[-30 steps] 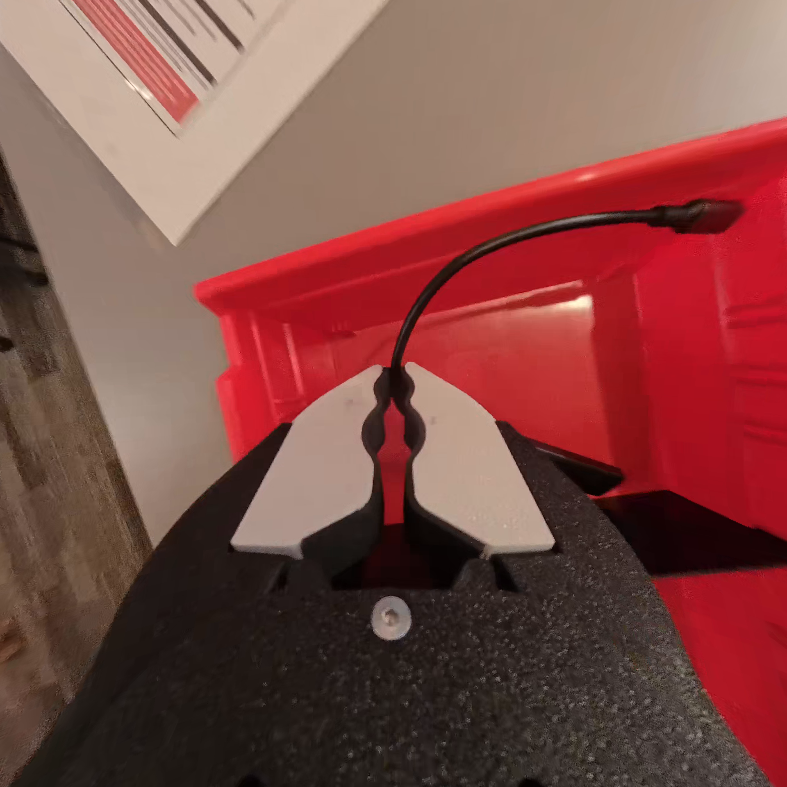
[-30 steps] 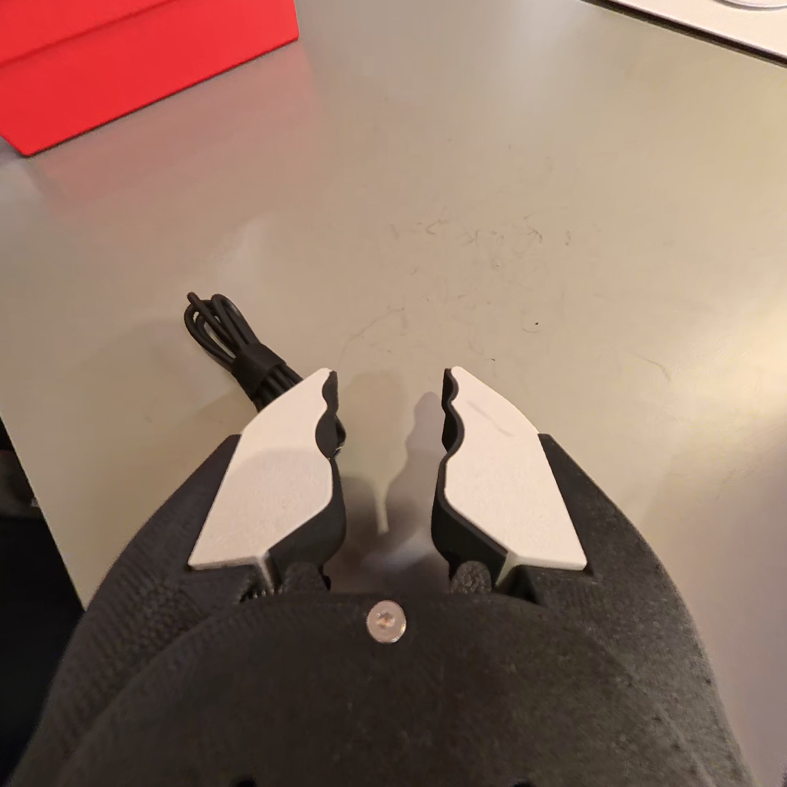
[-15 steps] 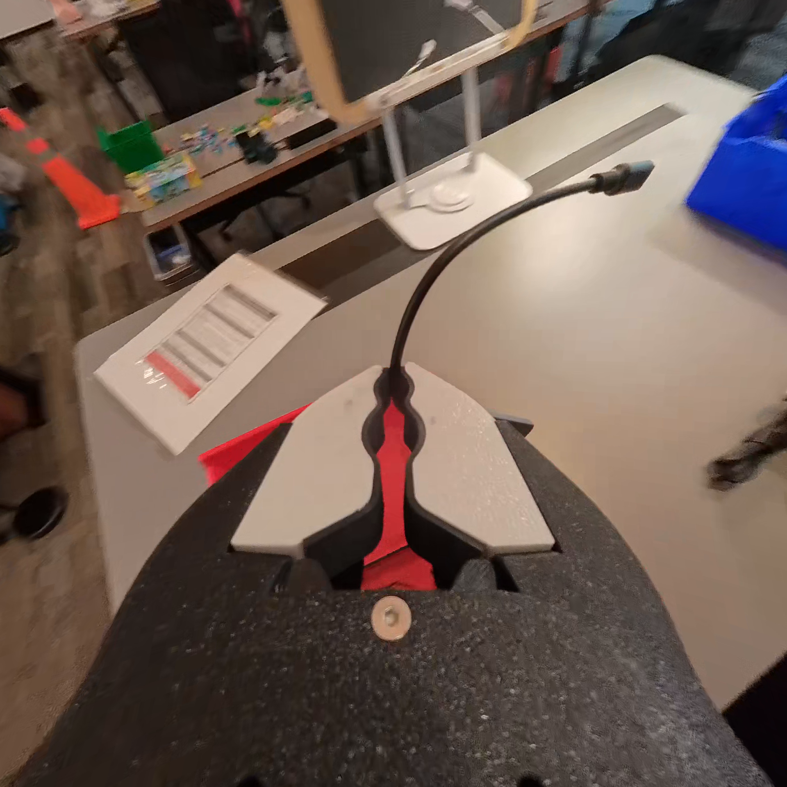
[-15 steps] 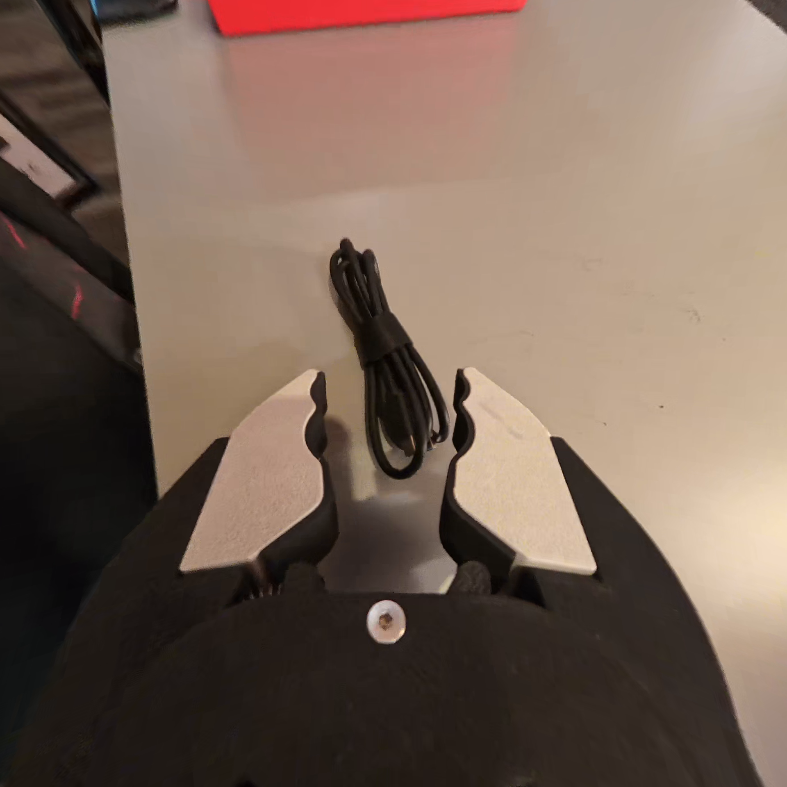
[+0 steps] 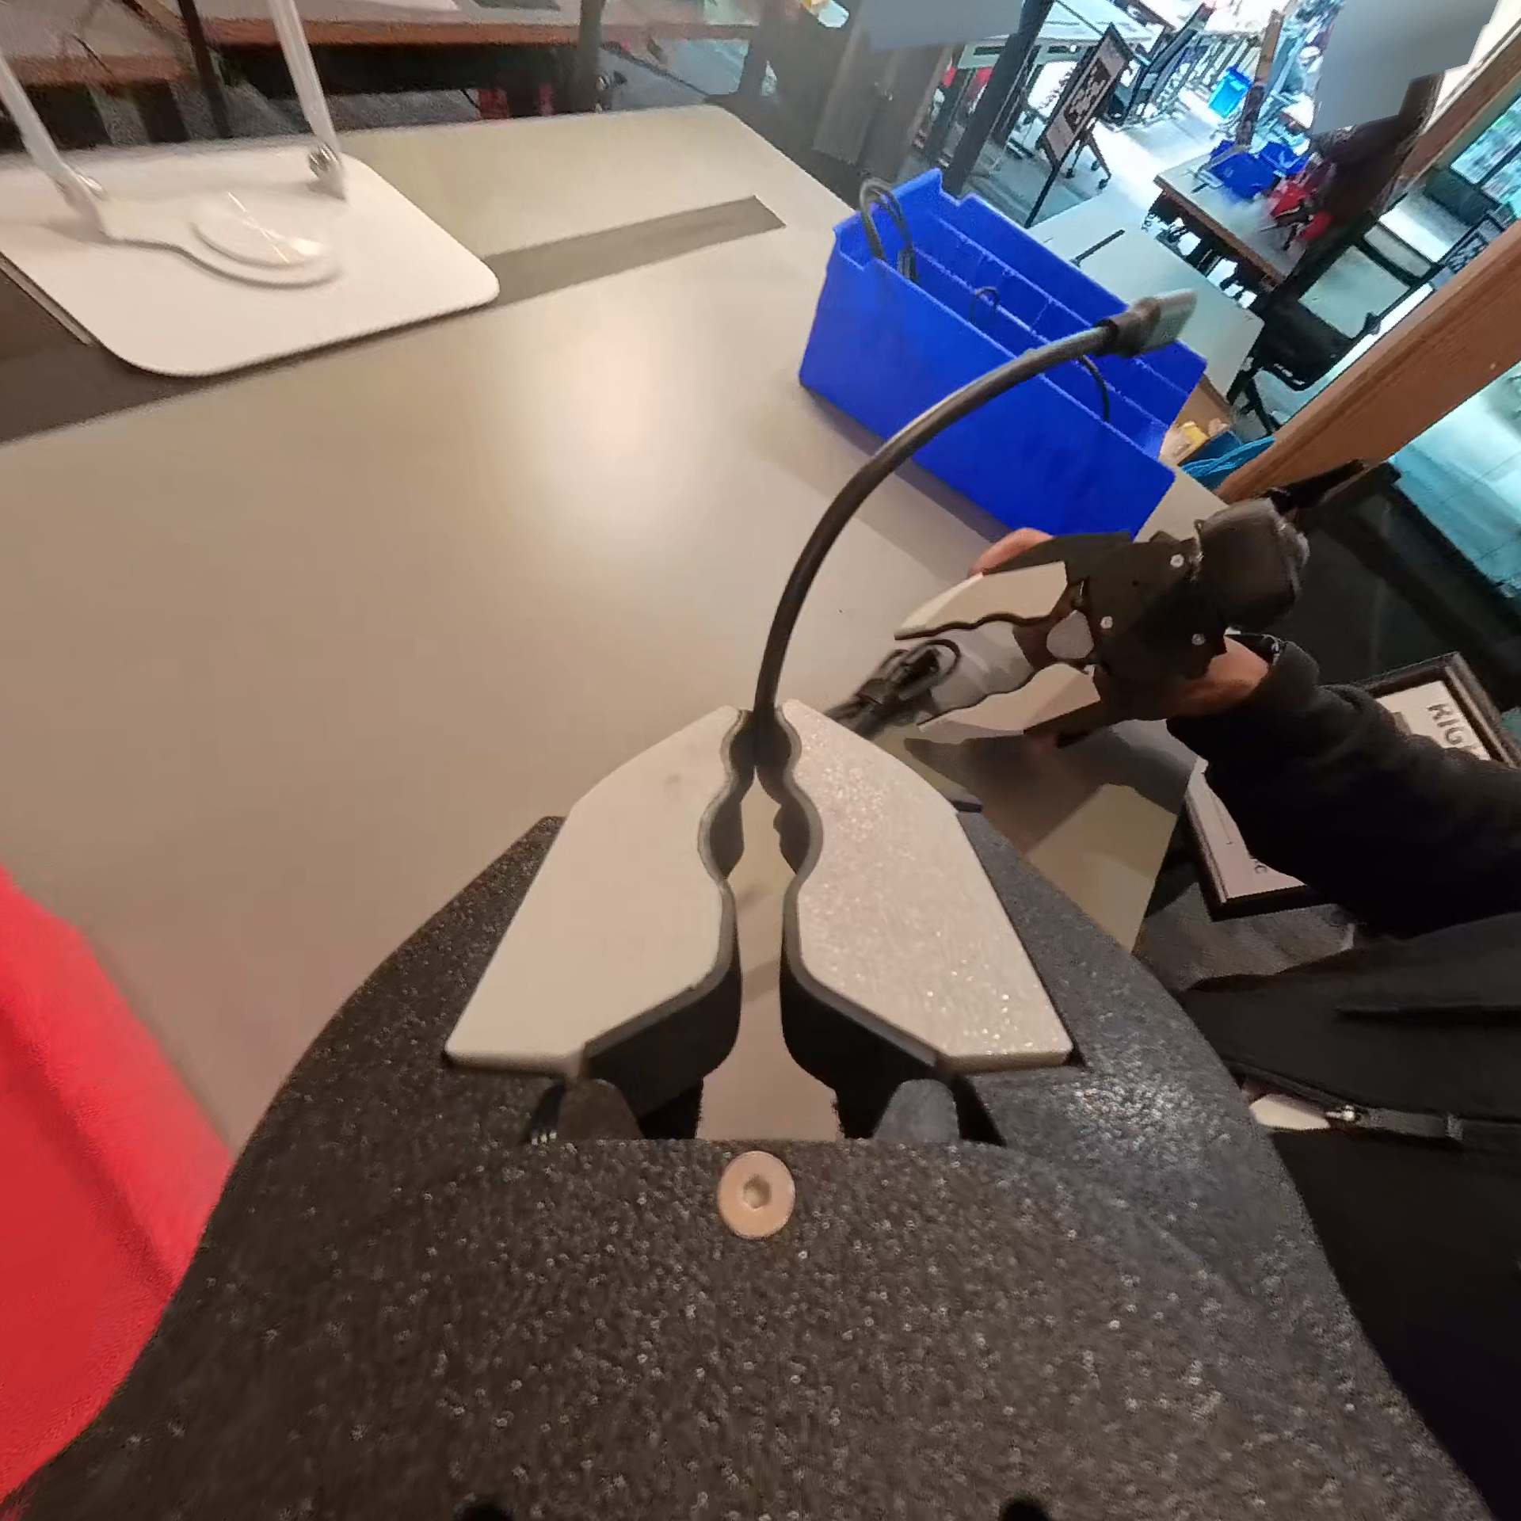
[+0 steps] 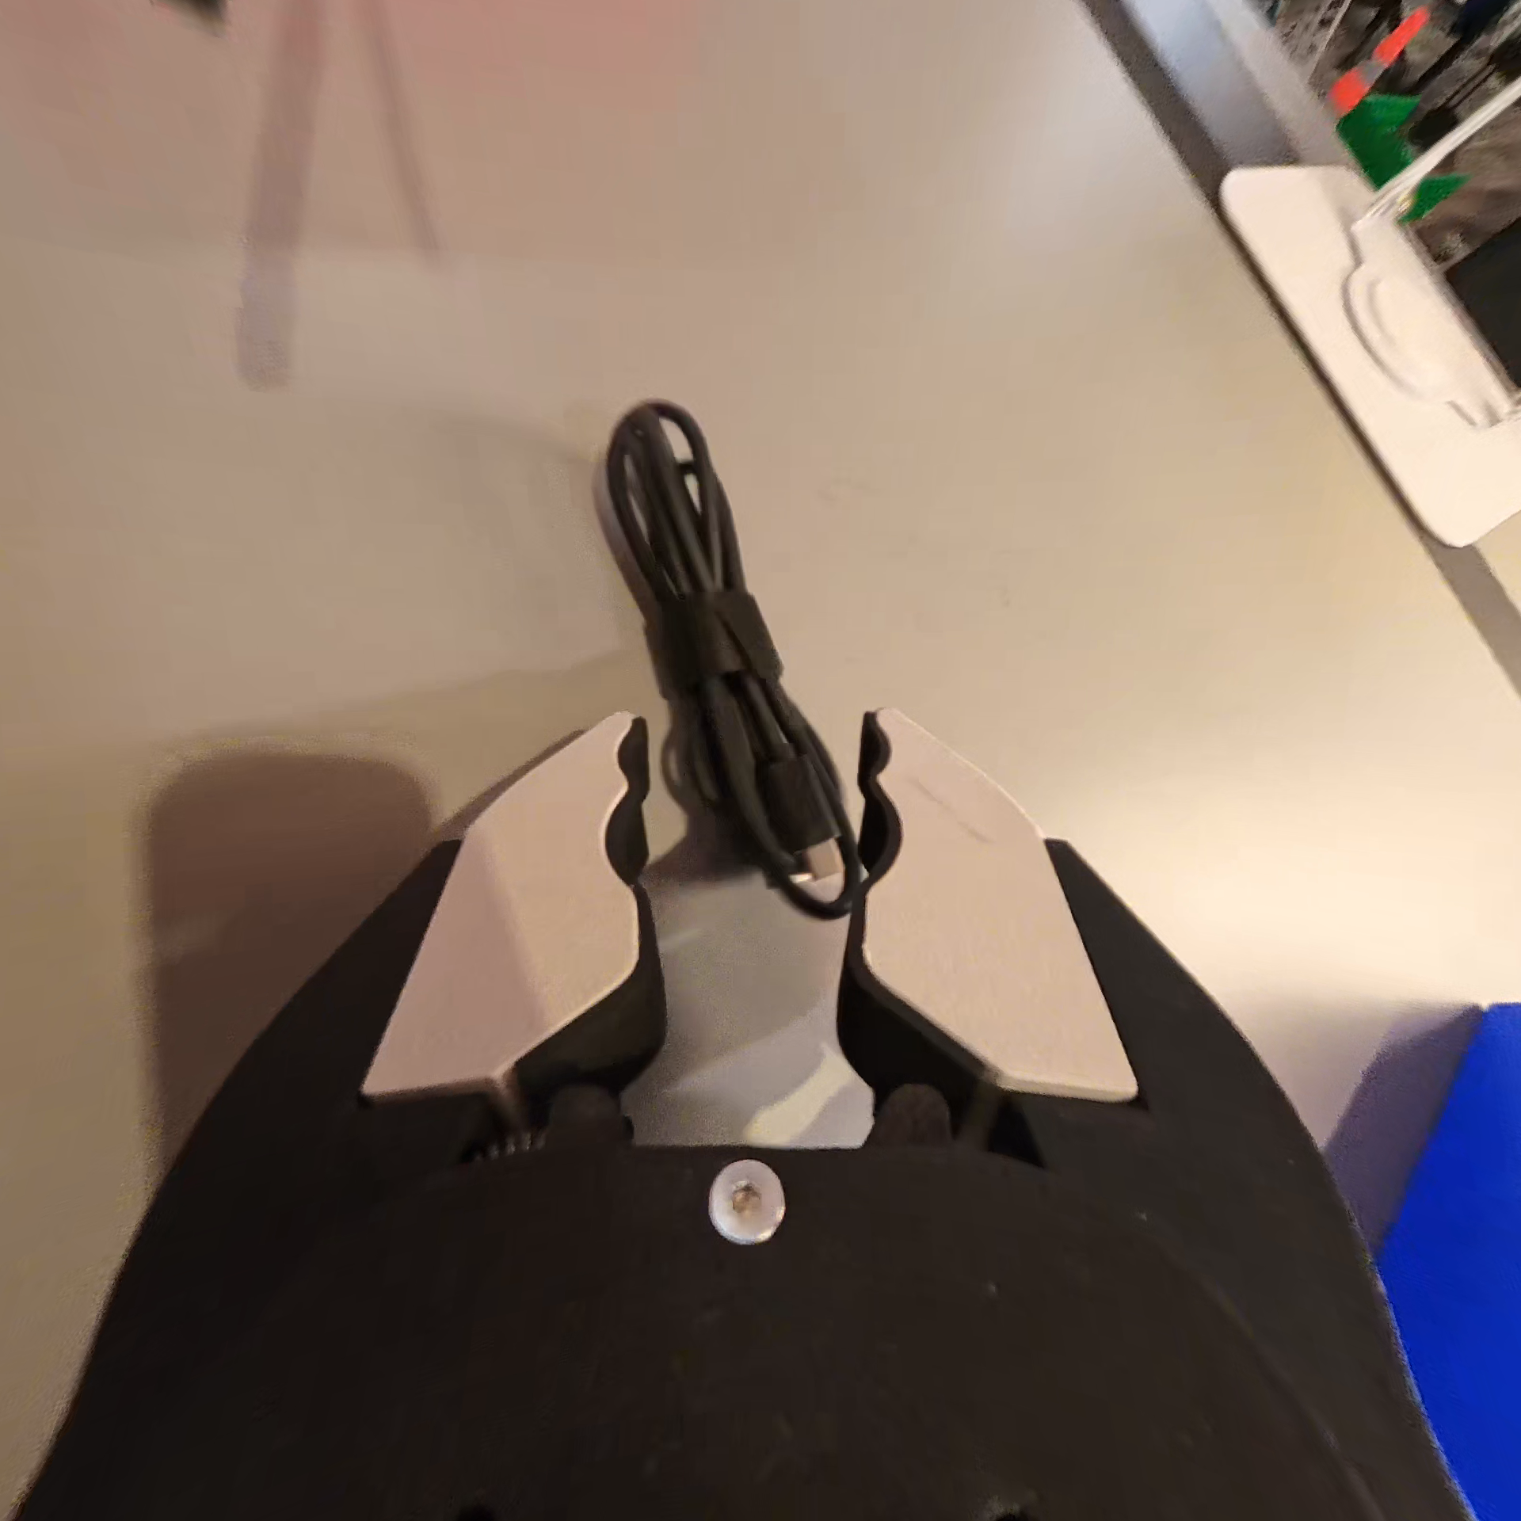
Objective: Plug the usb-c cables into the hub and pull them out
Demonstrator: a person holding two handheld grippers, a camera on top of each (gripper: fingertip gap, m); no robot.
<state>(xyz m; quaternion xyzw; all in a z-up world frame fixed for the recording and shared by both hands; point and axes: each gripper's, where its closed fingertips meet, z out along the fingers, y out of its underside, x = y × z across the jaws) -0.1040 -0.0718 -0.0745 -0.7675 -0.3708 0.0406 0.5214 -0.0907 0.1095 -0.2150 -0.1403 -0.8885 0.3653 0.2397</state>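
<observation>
While the left gripper (image 5: pixel 761 732) pinches a cable (image 5: pixel 889 461) arching to 2 o'clock, the right gripper (image 6: pixel 753 741) gapes wide over a bundled cable (image 6: pixel 716 650) on the table (image 6: pixel 1070 658), its plug (image 6: pixel 802 811) between the fingertips.

Matt grey table (image 5: pixel 346 576), glossy blue plastic bin (image 5: pixel 946 370)

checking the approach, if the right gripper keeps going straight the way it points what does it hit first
Probably the bundled black cable on the table: it lies between the open right gripper fingers. Depth is unclear.
</observation>
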